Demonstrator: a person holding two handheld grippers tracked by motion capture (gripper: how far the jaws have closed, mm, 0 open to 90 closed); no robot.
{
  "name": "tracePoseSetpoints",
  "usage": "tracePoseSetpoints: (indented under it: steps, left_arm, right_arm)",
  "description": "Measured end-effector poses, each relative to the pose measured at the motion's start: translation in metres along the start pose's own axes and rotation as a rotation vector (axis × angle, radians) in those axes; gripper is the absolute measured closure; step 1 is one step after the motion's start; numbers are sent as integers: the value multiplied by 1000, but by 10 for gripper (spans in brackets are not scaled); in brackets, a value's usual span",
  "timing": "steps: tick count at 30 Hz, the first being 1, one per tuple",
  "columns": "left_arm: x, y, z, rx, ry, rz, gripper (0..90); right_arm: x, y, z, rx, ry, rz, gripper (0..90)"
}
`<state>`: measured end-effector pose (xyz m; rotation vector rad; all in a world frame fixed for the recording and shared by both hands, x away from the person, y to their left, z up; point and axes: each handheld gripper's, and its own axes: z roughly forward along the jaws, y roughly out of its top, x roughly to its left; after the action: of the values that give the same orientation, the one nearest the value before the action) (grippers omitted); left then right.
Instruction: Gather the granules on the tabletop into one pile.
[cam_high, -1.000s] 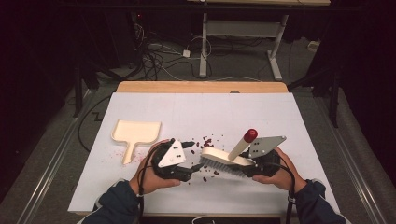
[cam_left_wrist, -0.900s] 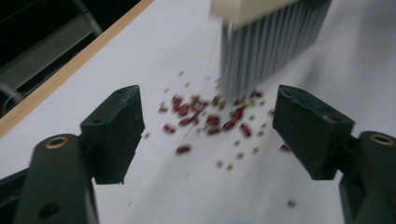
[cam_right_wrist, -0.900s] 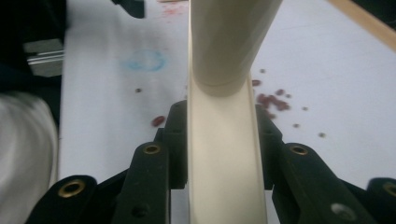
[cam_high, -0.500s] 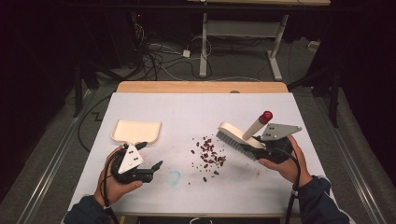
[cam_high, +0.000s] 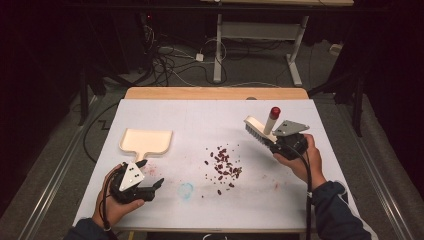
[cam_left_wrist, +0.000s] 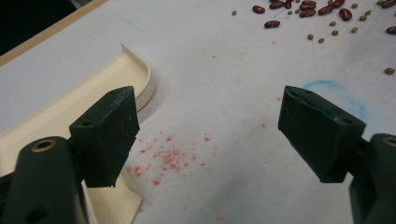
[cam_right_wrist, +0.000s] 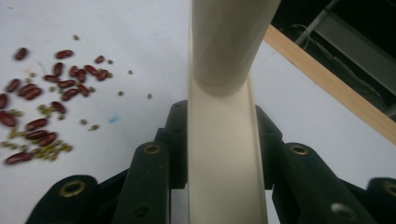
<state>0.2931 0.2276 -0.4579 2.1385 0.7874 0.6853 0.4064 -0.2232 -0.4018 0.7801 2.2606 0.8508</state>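
Light falls evenly on the white surface (cam_high: 210, 120), bright against a dark, dim far room. Shadows are soft. Both claw views blur softly near the lens.

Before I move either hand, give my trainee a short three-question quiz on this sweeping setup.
1. True or false: the left gripper is shut on the dustpan.
2. What does the right gripper hold? A) brush B) cloth C) cup
3. Fill in: the scattered beans lie between the dustpan and the ____.

Key
1. False: the left gripper view shows its jaws wide apart, with the dustpan's edge beside one jaw and nothing gripped.
2. A: its jaws clamp the cream brush body.
3. Brush, which is raised at the table's right side.
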Motion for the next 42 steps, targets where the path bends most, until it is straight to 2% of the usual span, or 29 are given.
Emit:
tracePoseSetpoints:
  steps: [2,6,10,13,15,17,20,22,23,25,29,32,34,36,39,40,41,42]
  left_arm:
    - [-1,0,1,10,-1,8,193]
    - [0,-1,3,25,0,10,194]
    - [0,0,4,24,1,11,193]
    - [-1,-1,5,40,-9,6,193]
    - [-1,-1,5,37,-5,17,193]
    - [0,-1,5,39,-8,14,193]
    - [2,-2,4,36,-10,7,193]
    - [2,-2,5,39,-14,8,193]
    - [1,-2,5,47,-20,-2,194]
    - [1,-1,6,40,-20,12,194]
    - [0,-1,6,50,-29,5,194]
    - [0,-1,7,54,-30,3,194]
    - [0,-1,7,56,-33,6,195]
    - [0,-1,6,53,-32,7,195]
    - [0,-1,7,64,-32,8,195]
    - [0,-1,7,63,-29,18,195]
    - [-1,-1,7,66,-37,6,195]
    - [-1,-1,7,64,-39,4,195]
  right_arm:
    - [0,2,10,5,-23,12,676]
    - [7,6,34,57,-85,-31,676]
    - [18,11,52,60,-53,-35,677]
    - [33,19,59,63,-53,-74,677]
    - [43,22,63,51,-27,-87,677]
    - [55,26,65,52,-23,-125,676]
    - [70,31,67,21,31,-159,675]
    - [79,33,69,4,62,-179,675]
    - [83,34,69,0,70,-183,674]
    - [89,35,70,-5,88,-204,672]
    - [103,36,67,-27,121,-239,671]
    - [109,38,65,-49,165,-245,671]
    - [114,38,64,-53,175,-262,670]
    - [118,36,62,-53,186,-304,670]
    - [120,32,55,-77,235,-391,669]
    - [119,31,53,-76,253,-410,668]
    - [118,30,51,-69,272,-425,668]
    - [118,29,49,-75,280,-417,667]
